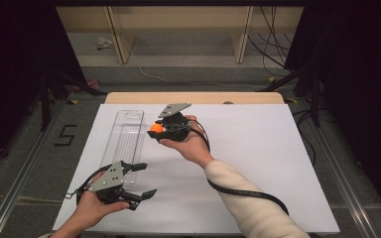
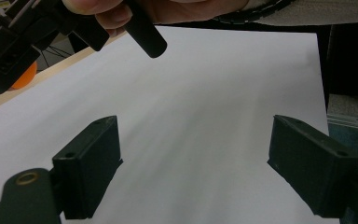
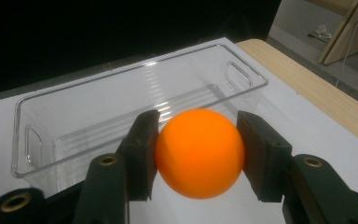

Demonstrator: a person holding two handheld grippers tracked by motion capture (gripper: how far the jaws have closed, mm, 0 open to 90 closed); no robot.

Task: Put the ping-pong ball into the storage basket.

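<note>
An orange ball (image 3: 199, 152) sits between the two black jaws of my right gripper (image 3: 198, 156), which is shut on it. In the high view that gripper (image 1: 159, 130) holds the ball (image 1: 156, 128) just right of a long clear plastic bin (image 1: 124, 139), above the white sheet. The bin (image 3: 135, 100) lies right beyond the ball in the right gripper view and looks empty. My left gripper (image 1: 144, 179) is near the table's front left, jaws wide apart with nothing between them. In the left gripper view its fingers (image 2: 91, 163) frame bare white sheet, with the ball (image 2: 22, 77) at the upper left.
A white sheet (image 1: 258, 163) covers most of the wooden table (image 1: 248, 97). A black cable (image 1: 243, 191) trails along the right forearm. Floor, cables and wooden frame legs (image 1: 240, 34) lie beyond the far edge. Dark curtains flank both sides.
</note>
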